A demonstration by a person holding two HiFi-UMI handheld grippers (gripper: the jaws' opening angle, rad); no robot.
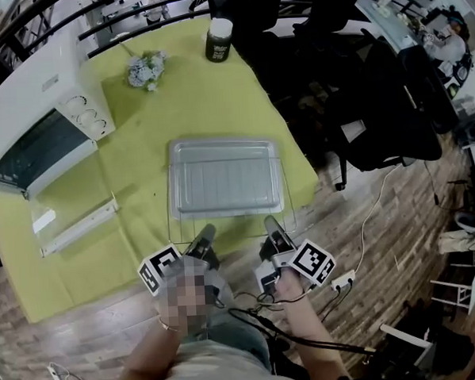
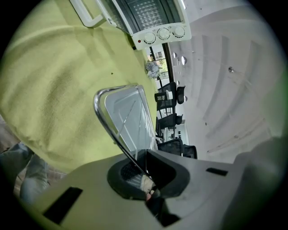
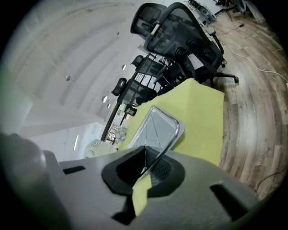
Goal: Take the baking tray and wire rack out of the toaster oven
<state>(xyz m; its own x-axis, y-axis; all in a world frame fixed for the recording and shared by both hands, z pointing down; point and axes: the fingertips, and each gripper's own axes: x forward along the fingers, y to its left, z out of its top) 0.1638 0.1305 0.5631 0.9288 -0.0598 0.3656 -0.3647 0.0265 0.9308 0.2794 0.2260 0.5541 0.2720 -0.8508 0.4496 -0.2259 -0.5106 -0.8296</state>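
Note:
A shiny baking tray [image 1: 225,176] lies on a thin wire rack [image 1: 288,194], low over the green tablecloth in front of me. My left gripper [image 1: 206,233] is shut on the rack's near bar at the left. My right gripper [image 1: 269,223] is shut on the same bar at the right. In the left gripper view the rack's chrome rim [image 2: 101,112] runs down into my left gripper [image 2: 145,173], with the tray [image 2: 128,117] behind it. In the right gripper view the rim [image 3: 173,134] enters my right gripper [image 3: 145,168].
The white toaster oven [image 1: 35,124] stands at the table's left, its glass door [image 1: 68,218] folded down onto the cloth. A dark jar [image 1: 218,40] and a small bunch of flowers [image 1: 148,71] sit at the far side. Black office chairs [image 1: 376,98] crowd the right.

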